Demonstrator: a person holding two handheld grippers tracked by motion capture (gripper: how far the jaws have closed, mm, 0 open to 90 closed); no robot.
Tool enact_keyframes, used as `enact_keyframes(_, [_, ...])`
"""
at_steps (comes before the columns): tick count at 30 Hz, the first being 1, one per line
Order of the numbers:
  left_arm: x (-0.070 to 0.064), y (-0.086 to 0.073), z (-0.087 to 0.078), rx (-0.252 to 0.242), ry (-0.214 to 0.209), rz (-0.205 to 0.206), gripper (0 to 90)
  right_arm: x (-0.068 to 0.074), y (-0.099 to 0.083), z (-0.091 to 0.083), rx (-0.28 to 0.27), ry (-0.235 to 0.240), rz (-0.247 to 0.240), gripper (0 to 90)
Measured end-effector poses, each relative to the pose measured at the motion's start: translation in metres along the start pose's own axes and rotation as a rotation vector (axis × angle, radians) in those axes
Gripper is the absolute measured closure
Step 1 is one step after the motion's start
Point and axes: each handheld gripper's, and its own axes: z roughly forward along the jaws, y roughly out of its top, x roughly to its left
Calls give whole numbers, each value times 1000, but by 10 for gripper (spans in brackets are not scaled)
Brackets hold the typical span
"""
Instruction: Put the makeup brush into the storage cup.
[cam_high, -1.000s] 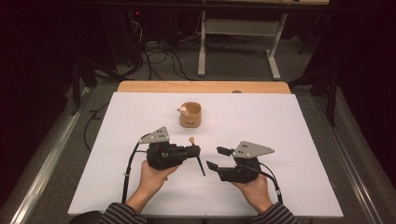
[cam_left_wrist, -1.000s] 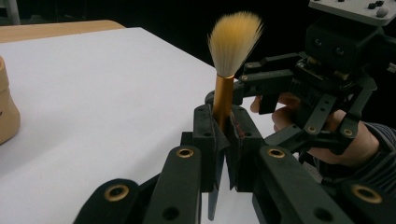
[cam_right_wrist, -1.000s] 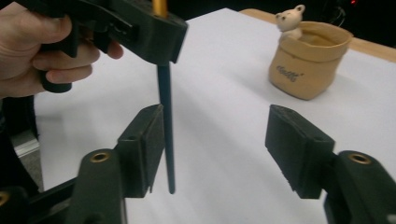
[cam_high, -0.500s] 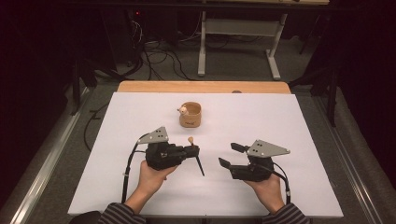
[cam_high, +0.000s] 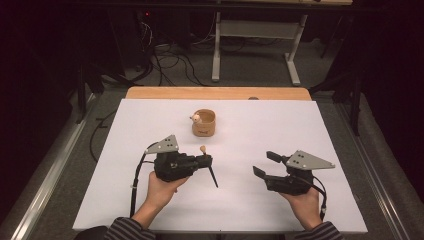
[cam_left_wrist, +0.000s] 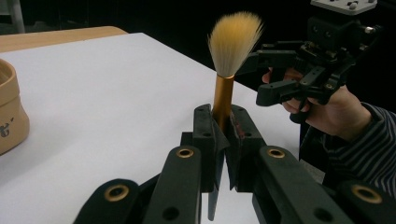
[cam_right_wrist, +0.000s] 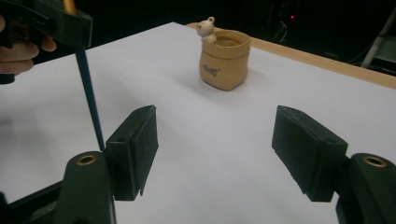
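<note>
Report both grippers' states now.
Left gripper: shut on the brush.
Right gripper: open, holding nothing.

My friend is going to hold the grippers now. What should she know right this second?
Left gripper: shut on the makeup brush with tan bristles, gold ferrule and dark thin handle, bristles up, handle end pointing down at the white table.
Right gripper: open, holding nothing, apart from the left.
The tan sack-shaped pot with a little bear on its rim stands farther back, centre.
Done: brush picked up.
Left: probably putting the brush into the pot.
</note>
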Motion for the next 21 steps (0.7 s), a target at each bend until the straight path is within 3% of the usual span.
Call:
enact_keyframes(7, [0,1,-2,0,8,6,836,-26,-19,-19,-39,-63,66,337])
enact_keyframes(12, [-1,3,-6,-7,18,10,836,-37,-34,-25,-39,-87,107,340])
enact_keyframes(21, [2,6,-18,-33,46,13,836,-40,-55,-24,-37,-72,128,332])
